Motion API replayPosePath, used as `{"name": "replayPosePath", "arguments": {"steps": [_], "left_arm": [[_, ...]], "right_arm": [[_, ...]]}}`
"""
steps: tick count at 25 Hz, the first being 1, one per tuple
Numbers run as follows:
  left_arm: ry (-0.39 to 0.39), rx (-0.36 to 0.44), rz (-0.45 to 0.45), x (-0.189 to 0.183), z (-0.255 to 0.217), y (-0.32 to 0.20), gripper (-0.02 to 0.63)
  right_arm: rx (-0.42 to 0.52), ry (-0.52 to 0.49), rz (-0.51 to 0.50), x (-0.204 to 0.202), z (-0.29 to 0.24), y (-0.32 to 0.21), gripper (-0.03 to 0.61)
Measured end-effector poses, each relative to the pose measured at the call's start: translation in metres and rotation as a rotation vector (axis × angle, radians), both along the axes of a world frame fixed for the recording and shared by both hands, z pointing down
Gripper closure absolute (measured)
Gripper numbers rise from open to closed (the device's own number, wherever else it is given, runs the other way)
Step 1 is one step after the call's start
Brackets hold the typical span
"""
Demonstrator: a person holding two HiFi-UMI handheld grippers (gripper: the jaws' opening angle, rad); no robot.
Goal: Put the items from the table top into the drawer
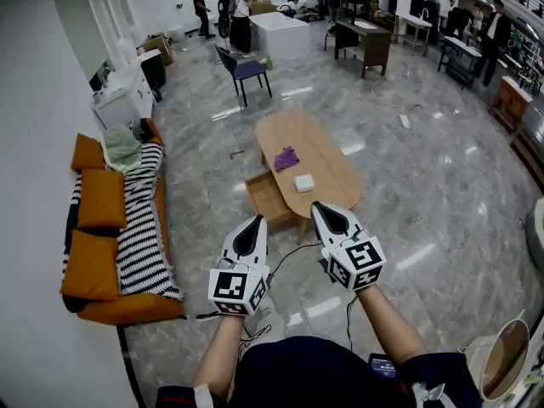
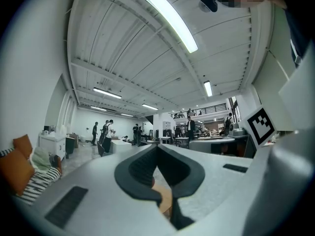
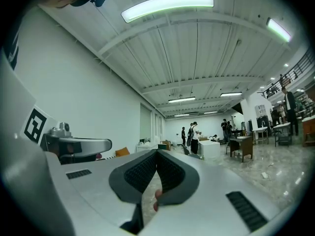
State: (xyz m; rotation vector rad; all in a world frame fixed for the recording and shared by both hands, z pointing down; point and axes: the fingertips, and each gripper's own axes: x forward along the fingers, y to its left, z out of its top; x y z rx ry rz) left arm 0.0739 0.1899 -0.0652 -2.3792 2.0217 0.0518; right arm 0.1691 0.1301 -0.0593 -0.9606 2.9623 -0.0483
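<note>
Left gripper (image 1: 257, 221) and right gripper (image 1: 318, 207) are both closed and empty. They are held level, side by side, on outstretched forearms, well short of the table (image 1: 327, 164). The purple cloth (image 1: 286, 157) and white box (image 1: 303, 183) lie on its top, and the drawer (image 1: 268, 198) stands open below the near edge. Close the distance first, then open one gripper over the nearer box before descending.

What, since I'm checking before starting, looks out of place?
The drawer stands pulled out of the wooden table, a purple cloth lies crumpled on top, and a reddish scrap lies on the floor.
</note>
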Motion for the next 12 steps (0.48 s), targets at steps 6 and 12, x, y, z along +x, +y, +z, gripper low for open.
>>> {"name": "replayPosePath", "arguments": {"steps": [6, 12], "left_arm": [[0.007, -0.003, 0.019, -0.016, 0.003, -0.028, 0.611], [0.014, -0.007, 0.030, -0.038, 0.003, -0.066, 0.611]], "right_arm": [[-0.005, 0.008, 0.020, -0.016, 0.004, -0.027, 0.561], [-0.012, 0.011, 0.042, -0.034, 0.005, -0.064, 0.561]]}}
